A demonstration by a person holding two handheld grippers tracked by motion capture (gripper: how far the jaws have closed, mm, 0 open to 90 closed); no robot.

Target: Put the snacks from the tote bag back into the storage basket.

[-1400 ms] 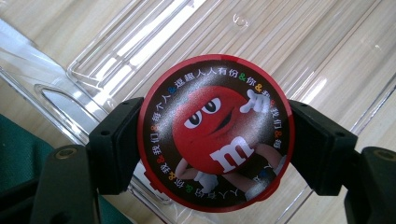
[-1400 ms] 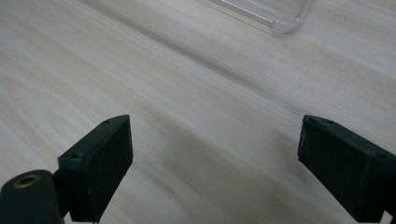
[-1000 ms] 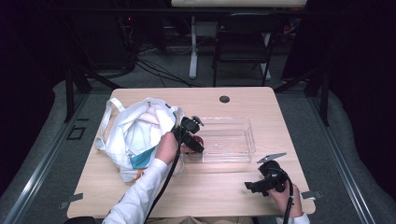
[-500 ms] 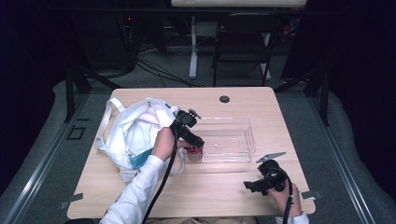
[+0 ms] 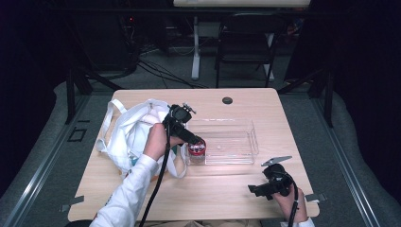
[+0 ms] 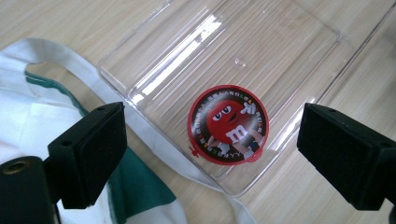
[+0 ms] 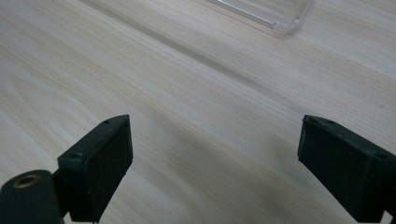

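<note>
Left gripper [image 6: 210, 154] has lifted off since a second ago, jaws just opened wide with nothing in them, leaving the candy tub [image 6: 228, 124] in the clear tray's [image 6: 261, 42] near corner; it's light, stiff, slick plastic, so grab its sides.

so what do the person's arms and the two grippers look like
The left gripper and right gripper are black, each with two blocky, flat-faced jaws and a trailing black cable. A grey three-cornered plate tops the right one. The left arm wears a white long sleeve.
</note>
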